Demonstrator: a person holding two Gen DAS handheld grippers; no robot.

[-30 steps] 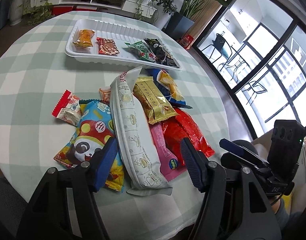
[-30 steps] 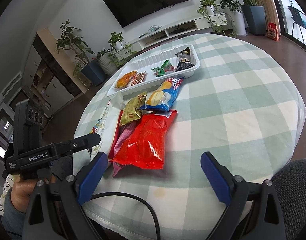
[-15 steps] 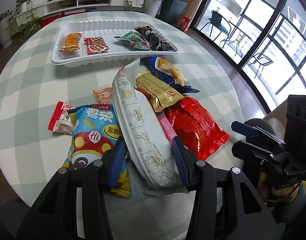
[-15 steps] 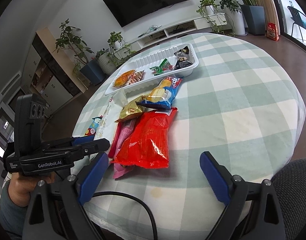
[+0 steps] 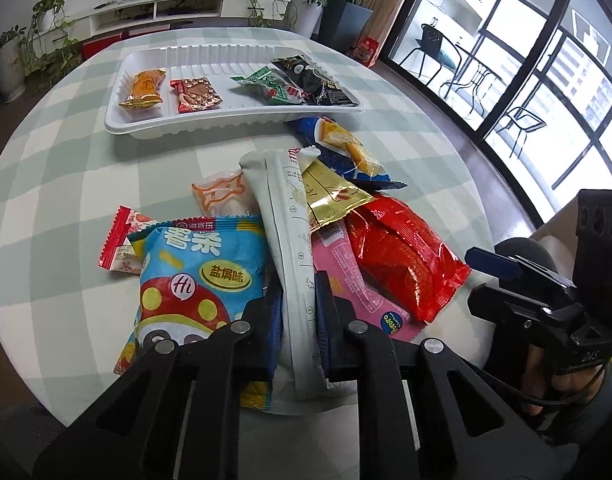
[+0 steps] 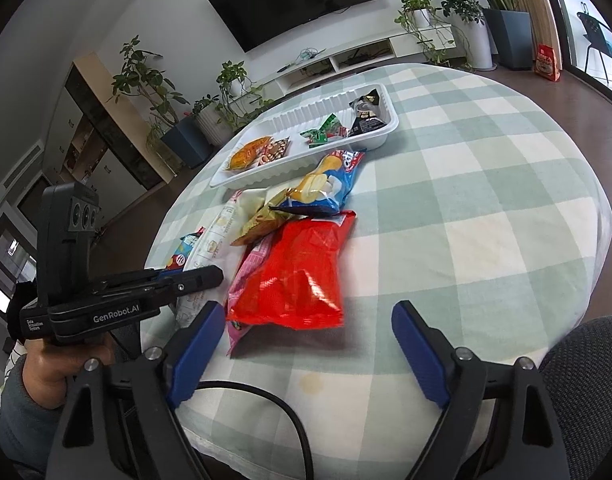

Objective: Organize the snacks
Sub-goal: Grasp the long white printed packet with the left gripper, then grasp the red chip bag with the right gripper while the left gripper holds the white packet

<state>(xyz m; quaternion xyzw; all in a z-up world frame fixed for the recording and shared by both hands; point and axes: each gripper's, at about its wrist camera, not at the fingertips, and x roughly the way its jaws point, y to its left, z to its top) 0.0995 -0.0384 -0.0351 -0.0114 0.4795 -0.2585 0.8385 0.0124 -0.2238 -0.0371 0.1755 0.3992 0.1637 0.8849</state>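
My left gripper (image 5: 298, 320) is shut on the near end of a long white packet (image 5: 289, 216), which is pinched narrow between the pads. The packet lies across a snack pile: a blue cartoon bag (image 5: 197, 276), a gold packet (image 5: 330, 196), a pink packet (image 5: 354, 280), a red bag (image 5: 402, 256) and a blue chips bag (image 5: 342, 144). Beyond the pile a white tray (image 5: 233, 124) holds several small snacks. My right gripper (image 6: 308, 308) hovers over the table's near edge, its jaws closing. The near end of the red bag (image 6: 297, 272) shows between its fingertips, untouched.
A green-and-white checked cloth (image 6: 466, 200) covers the round table. A small red-and-white candy (image 5: 121, 244) and a clear orange-printed packet (image 5: 221, 196) lie left of the pile. A grey chair (image 6: 586, 360) and a black cable (image 6: 265, 396) are near the right gripper.
The left jaws have closed from wide apart onto the white packet, squeezing it narrow, and the gripper has rolled a little. The right jaws have narrowed slightly; that hand stayed put.
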